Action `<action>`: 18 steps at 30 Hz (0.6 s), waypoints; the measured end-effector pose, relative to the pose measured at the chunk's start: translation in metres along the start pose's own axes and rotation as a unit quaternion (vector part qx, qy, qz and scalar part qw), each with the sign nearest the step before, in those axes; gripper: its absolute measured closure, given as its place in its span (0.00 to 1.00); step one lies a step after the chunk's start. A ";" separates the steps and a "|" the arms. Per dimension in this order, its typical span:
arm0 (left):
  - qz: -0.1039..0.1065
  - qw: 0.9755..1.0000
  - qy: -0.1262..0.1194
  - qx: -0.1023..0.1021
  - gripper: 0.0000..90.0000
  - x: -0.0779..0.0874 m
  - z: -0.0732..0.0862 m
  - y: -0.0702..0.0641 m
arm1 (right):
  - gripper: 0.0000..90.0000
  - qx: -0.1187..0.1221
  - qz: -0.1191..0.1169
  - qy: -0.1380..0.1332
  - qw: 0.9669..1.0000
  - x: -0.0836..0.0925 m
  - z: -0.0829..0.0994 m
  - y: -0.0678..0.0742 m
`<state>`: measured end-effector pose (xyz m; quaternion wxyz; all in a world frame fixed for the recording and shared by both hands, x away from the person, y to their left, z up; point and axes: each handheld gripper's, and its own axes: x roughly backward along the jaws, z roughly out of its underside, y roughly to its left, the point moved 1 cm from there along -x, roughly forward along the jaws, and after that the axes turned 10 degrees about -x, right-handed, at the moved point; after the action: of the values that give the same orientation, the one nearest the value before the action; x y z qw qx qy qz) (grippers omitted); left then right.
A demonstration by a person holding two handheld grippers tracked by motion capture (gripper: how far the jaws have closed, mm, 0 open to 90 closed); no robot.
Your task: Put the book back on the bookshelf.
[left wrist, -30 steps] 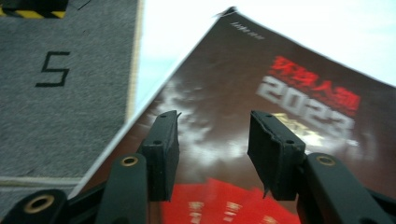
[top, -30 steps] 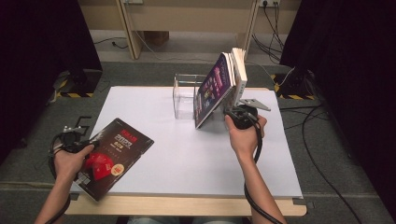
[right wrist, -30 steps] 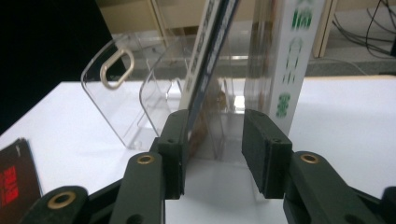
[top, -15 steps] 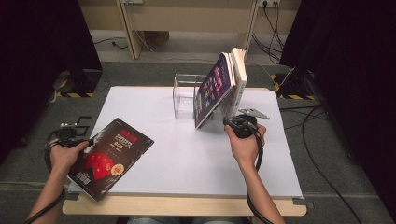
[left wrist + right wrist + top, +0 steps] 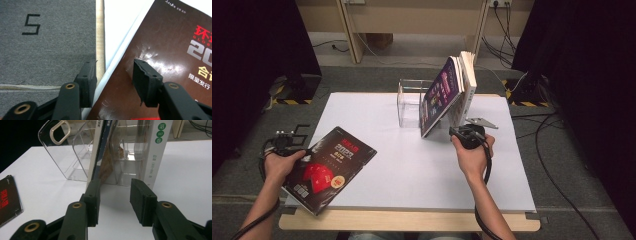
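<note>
A dark red magazine (image 5: 329, 167) lies askew at the table's front left, one corner past the front edge. My left gripper (image 5: 300, 150) hovers at its left edge. In the left gripper view the left gripper (image 5: 115, 65) is open, one jaw over the glossy magazine (image 5: 162, 57), the other over the table's edge. Several books lean in a clear plastic holder (image 5: 409, 102), the purple-covered book (image 5: 439, 97) tilted most. My right gripper (image 5: 458, 132) is open just before their lower ends. In the right gripper view the right gripper (image 5: 115, 183) faces the gap between the dark leaning book (image 5: 96, 157) and a white book (image 5: 156, 155).
The white tabletop (image 5: 412, 170) stretches between the two hands. Grey carpet (image 5: 47, 45) with a black figure 5 lies beyond the table's left edge. Cables (image 5: 557, 145) run over the floor at the right. Wooden furniture legs (image 5: 349, 30) stand behind the table.
My left hand has drifted a little toward the table's left edge beside the magazine. The magazine, the books and my right hand stay about where they were.
</note>
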<state>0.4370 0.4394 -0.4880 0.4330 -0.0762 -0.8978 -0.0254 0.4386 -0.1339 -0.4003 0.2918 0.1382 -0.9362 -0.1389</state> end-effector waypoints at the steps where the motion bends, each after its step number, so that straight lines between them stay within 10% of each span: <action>1: 0.003 1.000 0.001 0.002 0.61 -0.001 0.001 0.000 | 0.68 -0.001 0.001 0.000 1.000 0.000 0.000 0.000; 18: -0.021 0.999 0.022 -0.015 0.87 0.007 0.002 -0.004 | 0.69 0.002 0.003 0.010 1.000 -0.006 0.006 0.001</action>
<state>0.4303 0.4362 -0.4834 0.4510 -0.0634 -0.8889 -0.0501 0.4403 -0.1302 -0.4080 0.3009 0.1374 -0.9340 -0.1352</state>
